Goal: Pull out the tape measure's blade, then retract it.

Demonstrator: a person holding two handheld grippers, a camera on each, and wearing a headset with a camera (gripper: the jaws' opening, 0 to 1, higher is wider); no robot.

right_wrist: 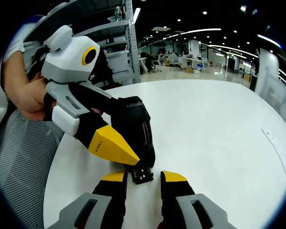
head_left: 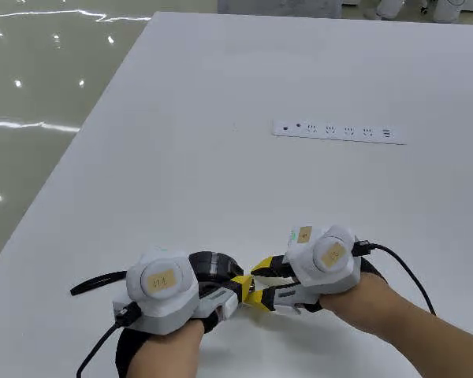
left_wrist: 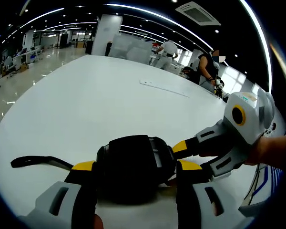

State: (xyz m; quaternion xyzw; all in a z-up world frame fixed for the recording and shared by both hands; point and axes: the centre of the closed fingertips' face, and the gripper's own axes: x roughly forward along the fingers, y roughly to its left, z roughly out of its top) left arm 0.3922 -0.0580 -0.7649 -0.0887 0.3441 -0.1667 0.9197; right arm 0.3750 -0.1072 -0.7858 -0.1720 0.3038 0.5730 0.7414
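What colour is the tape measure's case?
Black. The tape measure shows best in the left gripper view.

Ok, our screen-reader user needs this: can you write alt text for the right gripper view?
At upper left, the left tool is clamped on a black tape measure resting on a white table. The right tool, jaws open, rises from below with the blade's end hook between its yellow tips.
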